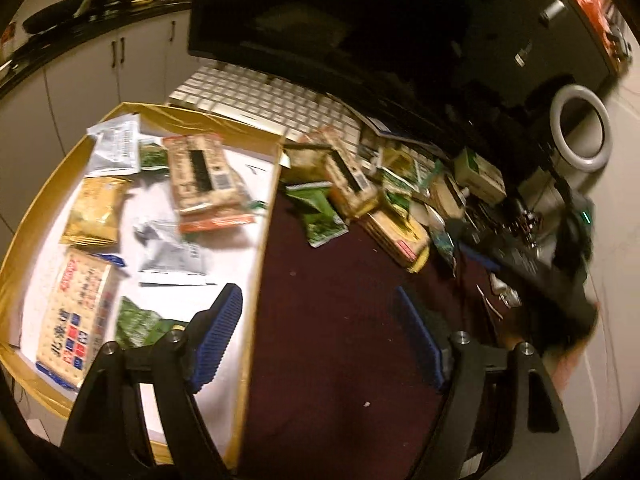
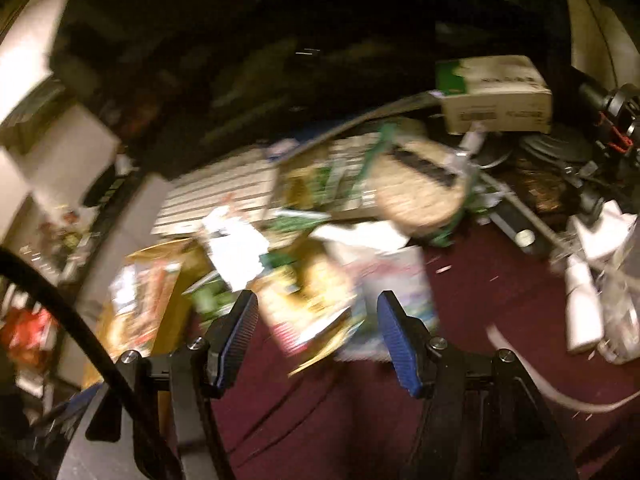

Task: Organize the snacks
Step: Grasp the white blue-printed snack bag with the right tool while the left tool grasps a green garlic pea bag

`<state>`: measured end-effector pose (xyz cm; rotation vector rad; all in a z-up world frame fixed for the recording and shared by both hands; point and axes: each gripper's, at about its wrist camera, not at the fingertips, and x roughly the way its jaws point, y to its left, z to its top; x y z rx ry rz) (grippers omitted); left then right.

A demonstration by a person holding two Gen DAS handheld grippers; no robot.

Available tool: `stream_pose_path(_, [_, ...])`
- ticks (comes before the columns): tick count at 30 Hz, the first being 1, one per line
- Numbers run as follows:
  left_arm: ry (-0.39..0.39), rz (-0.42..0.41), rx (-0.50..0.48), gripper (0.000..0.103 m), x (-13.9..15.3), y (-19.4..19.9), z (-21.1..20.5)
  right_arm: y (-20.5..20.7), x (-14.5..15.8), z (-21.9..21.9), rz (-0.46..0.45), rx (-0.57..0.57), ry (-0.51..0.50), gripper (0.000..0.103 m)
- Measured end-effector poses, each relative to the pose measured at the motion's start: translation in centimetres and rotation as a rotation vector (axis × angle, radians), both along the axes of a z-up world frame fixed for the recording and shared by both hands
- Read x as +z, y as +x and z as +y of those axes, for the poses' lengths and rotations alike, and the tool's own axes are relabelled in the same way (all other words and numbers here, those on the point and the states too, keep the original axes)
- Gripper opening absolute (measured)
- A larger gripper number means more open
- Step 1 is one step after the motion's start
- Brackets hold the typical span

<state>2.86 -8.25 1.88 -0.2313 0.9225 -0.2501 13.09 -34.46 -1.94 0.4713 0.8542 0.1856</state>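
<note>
A gold-walled box (image 1: 262,240) with a white floor holds several snack packets, among them a cracker pack (image 1: 74,312), a yellow bag (image 1: 96,212) and a long biscuit pack (image 1: 202,176). My left gripper (image 1: 316,340) is open and hangs over the box's right wall, with no snack between its pads. More snacks lie in a loose pile (image 1: 360,200) on the maroon table. In the blurred right wrist view, my right gripper (image 2: 320,336) is open just before that pile (image 2: 320,240). A yellow and red packet (image 2: 308,312) lies ahead of its fingers, not pinched.
A white keyboard (image 1: 260,100) and a dark monitor (image 1: 320,20) stand behind the box. A ring light (image 1: 580,128), cables and dark gear crowd the right side. In the right wrist view a cardboard carton (image 2: 496,92) and a white bottle (image 2: 584,300) sit to the right.
</note>
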Motion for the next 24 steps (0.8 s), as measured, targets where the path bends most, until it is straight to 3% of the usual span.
stream_pose_path(4, [0.018,0.010,-0.029,0.079,-0.4,-0.2,-1.2,1.1,-2.0,-1.8,0.052,-0.064,0.000,0.062])
stream_pose_path(7, [0.030,0.024,-0.052,0.079,-0.7,0.0,-2.0,1.5,-3.4,-2.3,0.080,-0.052,0.049,0.062])
stream_pose_path(10, [0.023,0.045,-0.073,0.079,-1.1,1.0,-3.1,1.8,-3.8,-2.4,0.087,-0.059,0.034,0.059])
stream_pose_path(11, [0.011,0.055,-0.079,0.079,-1.2,1.7,-3.5,1.7,-3.8,-2.5,0.088,-0.058,0.047,0.054])
stream_pose_path(15, [-0.030,0.085,-0.089,0.079,-0.7,4.6,-5.0,1.6,-3.9,-2.8,0.089,-0.057,0.064,0.053])
stream_pose_path(24, [0.062,0.085,-0.113,0.078,0.1,10.9,-9.5,0.9,-3.8,-3.0,0.076,-0.054,0.096,0.045])
